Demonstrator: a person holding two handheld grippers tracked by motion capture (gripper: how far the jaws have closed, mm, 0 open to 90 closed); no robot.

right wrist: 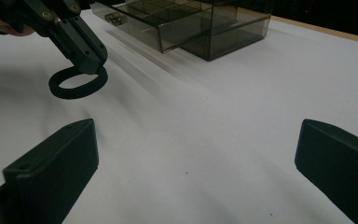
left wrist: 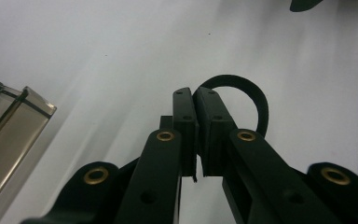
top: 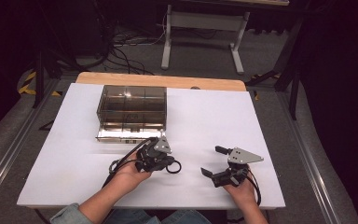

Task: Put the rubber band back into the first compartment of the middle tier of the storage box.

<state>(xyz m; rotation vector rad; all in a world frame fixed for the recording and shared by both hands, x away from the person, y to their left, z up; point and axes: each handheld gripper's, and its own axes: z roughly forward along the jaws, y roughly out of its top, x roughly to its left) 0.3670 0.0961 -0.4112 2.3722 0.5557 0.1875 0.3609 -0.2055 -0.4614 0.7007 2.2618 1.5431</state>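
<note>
black rubber ring (right wrist: 78,83) is pinched at its rim by the left hand-held gripper (left wrist: 196,100), whose jaws are pressed together on the band. in the left gripper view the ring's loop (left wrist: 247,95) is seen curving out past the right jaw, over the white desk (left wrist: 121,56). in the right gripper view the ring is seen hanging from the tips of the left hand-held gripper (right wrist: 87,63), low over the desk (right wrist: 214,116); whether its lower edge touches the surface cannot be told. in the high view the ring (top: 174,166) is seen just right of the left hand-held gripper (top: 168,162), near the front middle of the desk (top: 74,140).

a smoked transparent drawer box (top: 132,107) is seen behind the left hand-held gripper, toward the back left of the desk, with its bottom drawer (top: 126,134) pulled out toward the person. the drawer's corner (left wrist: 14,126) is caught at the left edge of the left gripper view, and the box (right wrist: 205,23) is seen across the top of the right gripper view.

the right hand-held gripper (top: 213,162) is held to the right, well apart from the ring, its jaws spread wide with nothing between them. in its own view the right hand-held gripper (right wrist: 196,154) is seen over bare desk.
</note>
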